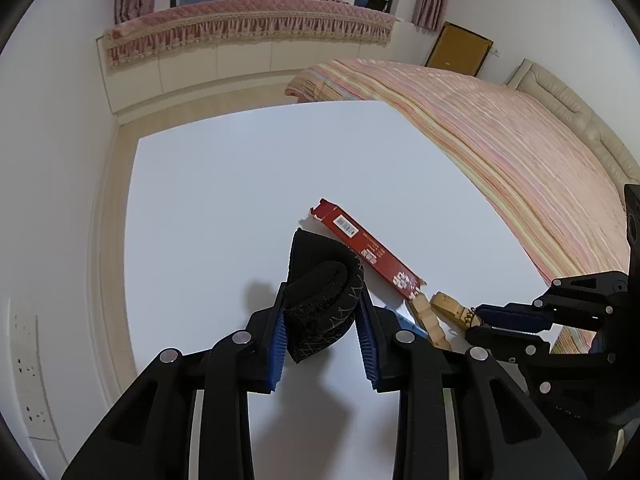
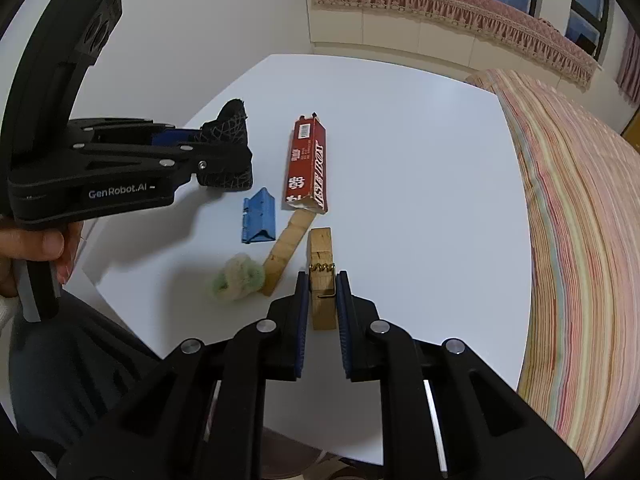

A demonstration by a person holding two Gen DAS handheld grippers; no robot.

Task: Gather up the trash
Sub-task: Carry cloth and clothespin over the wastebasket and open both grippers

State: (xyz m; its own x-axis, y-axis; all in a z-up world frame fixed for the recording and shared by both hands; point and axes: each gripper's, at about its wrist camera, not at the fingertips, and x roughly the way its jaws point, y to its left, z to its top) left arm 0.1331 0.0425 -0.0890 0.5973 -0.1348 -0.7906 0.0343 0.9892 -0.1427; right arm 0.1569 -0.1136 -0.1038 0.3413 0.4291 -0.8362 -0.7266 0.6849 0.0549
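Right wrist view: the right claw (image 2: 322,286) is closed on the wooden spring clothespin (image 2: 321,276), whose long axis runs along the fingers, on the white table (image 2: 420,160). Leftward, the left claw (image 1: 322,316) pinches the black knitted cloth (image 1: 320,296).

White table (image 2: 420,152), on it black fabric (image 2: 232,152), red box (image 2: 308,164), blue piece (image 2: 259,218), wooden clothespin halves (image 2: 322,280), fluff ball (image 2: 238,280)

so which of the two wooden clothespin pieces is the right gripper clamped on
The piece with the metal spring, the one further from the fluffy ball. The right gripper pinches it; the bare wooden piece, slanting toward the red box, lies free.
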